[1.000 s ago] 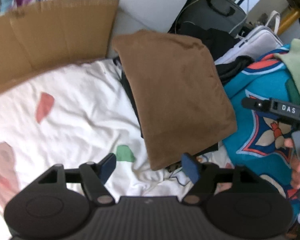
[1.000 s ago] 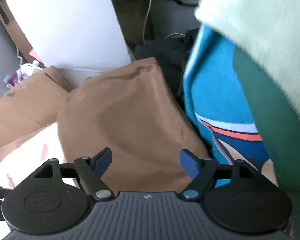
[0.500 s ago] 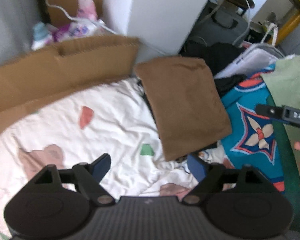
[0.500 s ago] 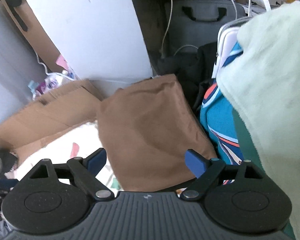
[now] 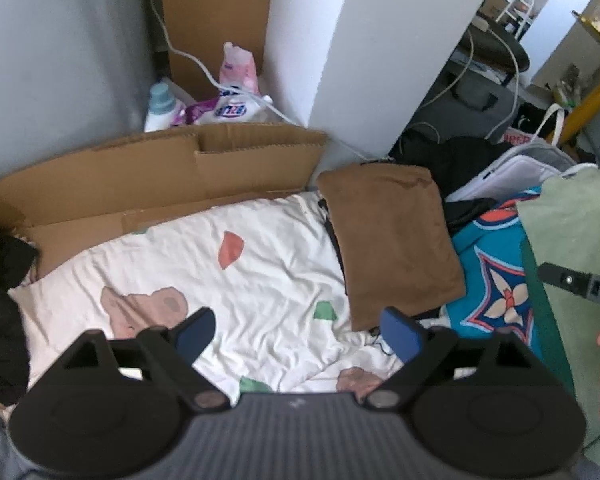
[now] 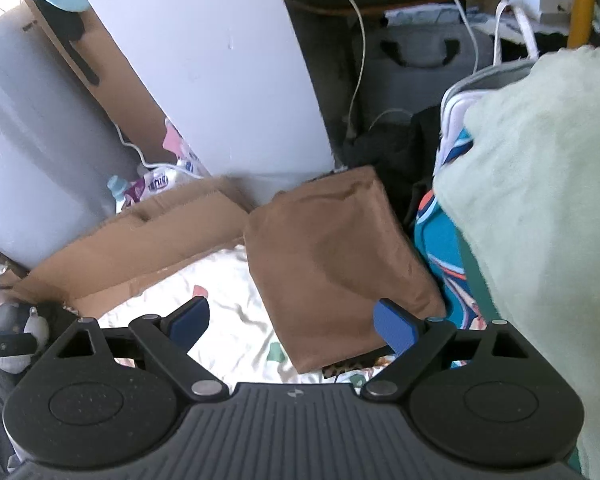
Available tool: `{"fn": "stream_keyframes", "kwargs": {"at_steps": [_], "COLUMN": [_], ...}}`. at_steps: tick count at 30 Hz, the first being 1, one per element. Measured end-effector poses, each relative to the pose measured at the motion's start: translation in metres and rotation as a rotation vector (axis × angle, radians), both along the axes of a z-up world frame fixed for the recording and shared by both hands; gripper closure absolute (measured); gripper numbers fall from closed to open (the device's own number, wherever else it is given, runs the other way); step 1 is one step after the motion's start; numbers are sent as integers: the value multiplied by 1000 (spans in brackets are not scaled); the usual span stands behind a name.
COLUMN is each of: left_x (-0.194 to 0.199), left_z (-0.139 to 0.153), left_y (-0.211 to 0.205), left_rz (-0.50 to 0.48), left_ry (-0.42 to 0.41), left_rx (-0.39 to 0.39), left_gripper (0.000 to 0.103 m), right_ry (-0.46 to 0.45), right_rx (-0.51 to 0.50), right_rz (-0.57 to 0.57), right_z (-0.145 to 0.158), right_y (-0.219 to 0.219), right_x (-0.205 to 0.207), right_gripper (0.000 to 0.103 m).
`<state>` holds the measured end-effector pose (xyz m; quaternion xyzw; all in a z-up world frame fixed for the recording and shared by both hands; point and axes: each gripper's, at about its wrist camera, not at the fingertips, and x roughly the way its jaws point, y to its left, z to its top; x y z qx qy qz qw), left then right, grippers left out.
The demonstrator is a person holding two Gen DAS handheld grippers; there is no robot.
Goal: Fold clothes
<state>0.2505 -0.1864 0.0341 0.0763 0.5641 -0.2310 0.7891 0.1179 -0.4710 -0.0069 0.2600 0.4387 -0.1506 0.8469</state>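
Writing: on your right gripper's black bar, seen at the edge of the left wrist view, white letters "DA" show before the frame cuts them off. The pouch point(image 5: 236, 110) by the wall has a blue oval logo, too blurred to read.
Surface: a white sheet point(image 5: 260, 272) with pink, coral and green patches, wrinkled, spread over flattened cardboard point(image 5: 148, 176) whose flap stands up behind it.
Room: a white pillar point(image 5: 364, 40) rises behind the cardboard; a pale bottle with a teal cap point(image 5: 160, 104) and a pink pack sit in the corner beside a white cable. Dark bags and a grey case lie beyond (cluttered, details unclear).
Brown garment point(image 5: 388, 240): folded into a rectangle at the sheet's right edge, resting partly on dark cloth. Its long axis runs from the near edge of the sheet toward the pillar, slightly slanted; the near short edge sits nearest your left gripper.
Neighbours: a teal printed cloth point(image 5: 496, 280) with a star-flower motif lies just right of it; a pale green fleece point(image 6: 540, 200) drapes over that.
Left gripper point(image 5: 296, 332): released, jaws widening, nothing between the blue pads, above the sheet.
Right gripper point(image 6: 292, 322): released, jaws widening, nothing gripped (the brown garment lies beyond the pads, untouched).
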Motion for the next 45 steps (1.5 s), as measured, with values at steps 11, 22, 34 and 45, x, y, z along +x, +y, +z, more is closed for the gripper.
{"fn": "stream_keyframes", "kwargs": {"at_steps": [11,22,34,45], "left_x": [-12,-52,-115,-172], "left_z": [71,104,101,82], "left_y": [65,135,178,191], "left_rz": [83,125,123,193], "left_ry": [-21,-78,-228,-272], "left_rx": [-3,-82,-103,-146], "left_gripper": [10,9,9,8], "right_ry": [-43,-63,-74,-174], "right_rx": [7,-55,-69,-8], "right_rz": [58,162,195,235], "right_z": [53,86,114,129], "right_y": [31,85,126,128], "right_x": [-29,-47,-79,-112], "right_gripper": [10,10,10,9]}}
